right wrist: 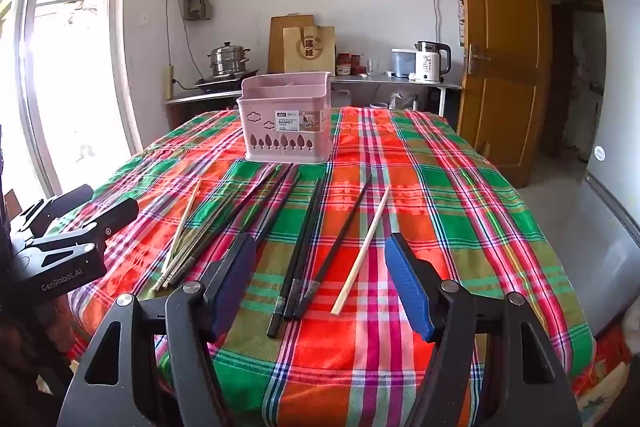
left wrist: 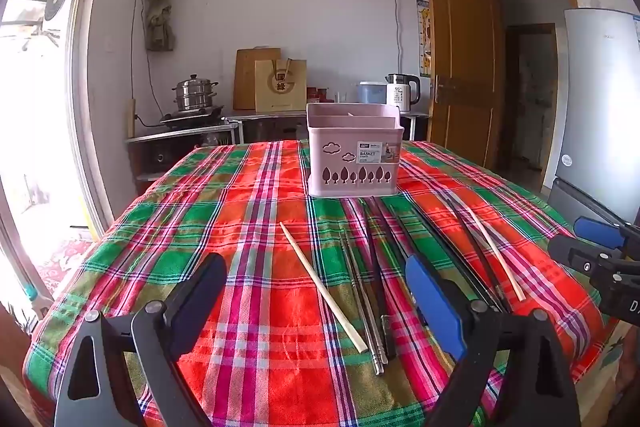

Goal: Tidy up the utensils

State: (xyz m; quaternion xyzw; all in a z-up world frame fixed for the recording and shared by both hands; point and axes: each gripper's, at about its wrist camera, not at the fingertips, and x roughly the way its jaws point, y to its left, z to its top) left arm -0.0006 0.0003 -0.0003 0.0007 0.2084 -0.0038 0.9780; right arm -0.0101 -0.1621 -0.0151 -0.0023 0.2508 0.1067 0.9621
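Note:
A pink utensil basket (left wrist: 352, 151) with compartments stands at the far middle of the plaid table; it also shows in the right wrist view (right wrist: 286, 123). Loose chopsticks lie in front of it: a pale wooden one (left wrist: 322, 287), metal ones (left wrist: 362, 307), black ones (right wrist: 304, 247) and another pale wooden one (right wrist: 362, 255). My left gripper (left wrist: 316, 291) is open and empty, low over the near chopsticks. My right gripper (right wrist: 320, 267) is open and empty, above the black chopsticks. Each gripper shows at the edge of the other's view.
The plaid tablecloth (left wrist: 240, 211) covers the whole table. Behind it a counter holds a steel steamer pot (left wrist: 195, 93), a paper bag (left wrist: 280, 85) and a white kettle (left wrist: 402, 93). A wooden door (left wrist: 464, 55) and a fridge (left wrist: 600, 99) stand at the right.

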